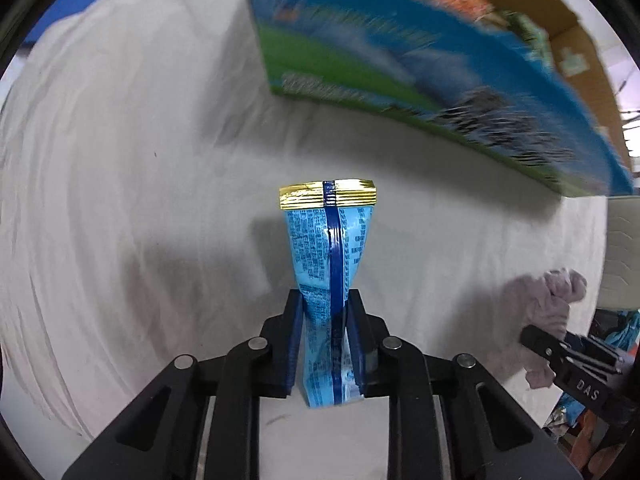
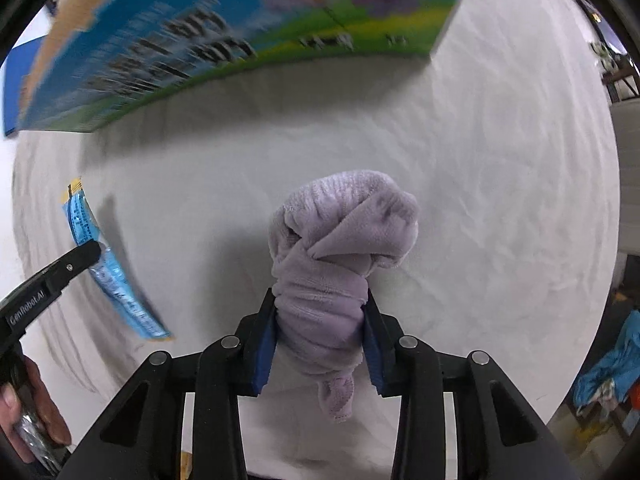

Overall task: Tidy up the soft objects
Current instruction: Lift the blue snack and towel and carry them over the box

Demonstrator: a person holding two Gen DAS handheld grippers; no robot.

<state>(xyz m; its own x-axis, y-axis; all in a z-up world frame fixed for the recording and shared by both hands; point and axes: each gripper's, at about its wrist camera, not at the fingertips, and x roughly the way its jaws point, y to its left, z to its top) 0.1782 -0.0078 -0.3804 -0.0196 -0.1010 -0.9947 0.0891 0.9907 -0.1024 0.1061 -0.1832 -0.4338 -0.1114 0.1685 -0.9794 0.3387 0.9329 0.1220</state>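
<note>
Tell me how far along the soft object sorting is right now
Midway, by the look of it. Both items are picked up: the left claw is shut on the blue snack packet, and the right claw is shut on the bunched lilac cloth, both above the white sheet. Still left: setting them down, probably in the blue-and-green box ahead. Its contents are too blurred to judge.

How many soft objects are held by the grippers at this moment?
2. A blue snack packet is clamped in the left gripper, and a rolled lilac cloth is clamped in the right gripper. Others may lie out of view.
</note>
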